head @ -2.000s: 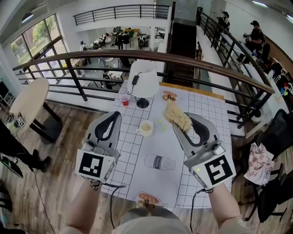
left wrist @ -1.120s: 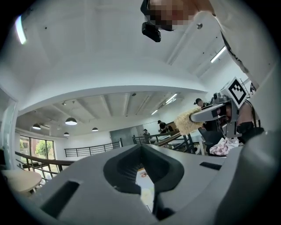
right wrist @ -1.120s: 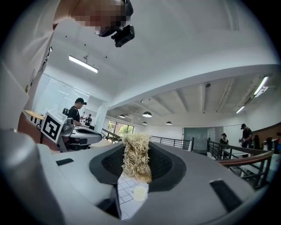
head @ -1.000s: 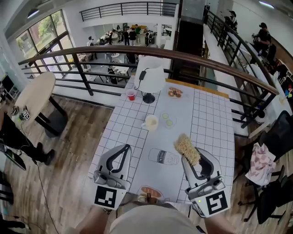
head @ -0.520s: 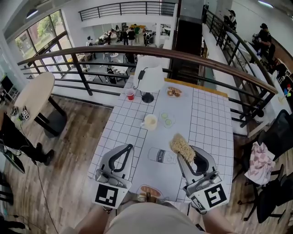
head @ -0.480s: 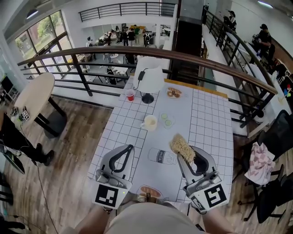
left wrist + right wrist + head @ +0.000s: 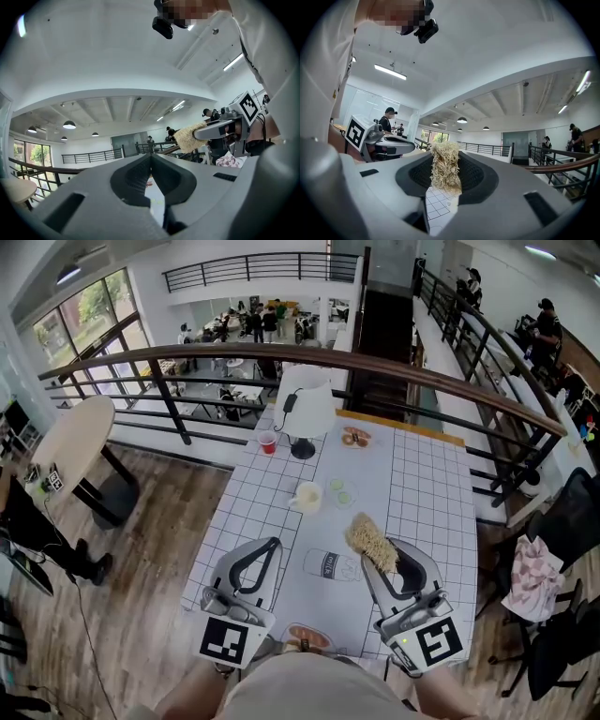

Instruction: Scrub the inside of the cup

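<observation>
Right gripper (image 7: 378, 557) clamped on straw-coloured scrubber (image 7: 368, 538), bristly mass sticking past tips, ready for inside of cup (image 7: 307, 496); left gripper (image 7: 271, 546) closed on nothing, likely free to steady cup; cup upright on table (image 7: 427, 493), well ahead of both grippers, roughly between them; neither touching it.

Head view: both forearms run off the bottom edge. The near edge of the table (image 7: 422, 502) is hidden by the torso, which also covers half of a round brownish item (image 7: 307, 637). Cup (image 7: 307, 496): too small to see its inside. Scrubber (image 7: 372, 542): its clamped end is buried in the right gripper (image 7: 379, 561). Far plate (image 7: 353, 438): contents too small to name.
Left gripper view: the left gripper (image 7: 151, 157) blocks all but 1 sliver of table.
</observation>
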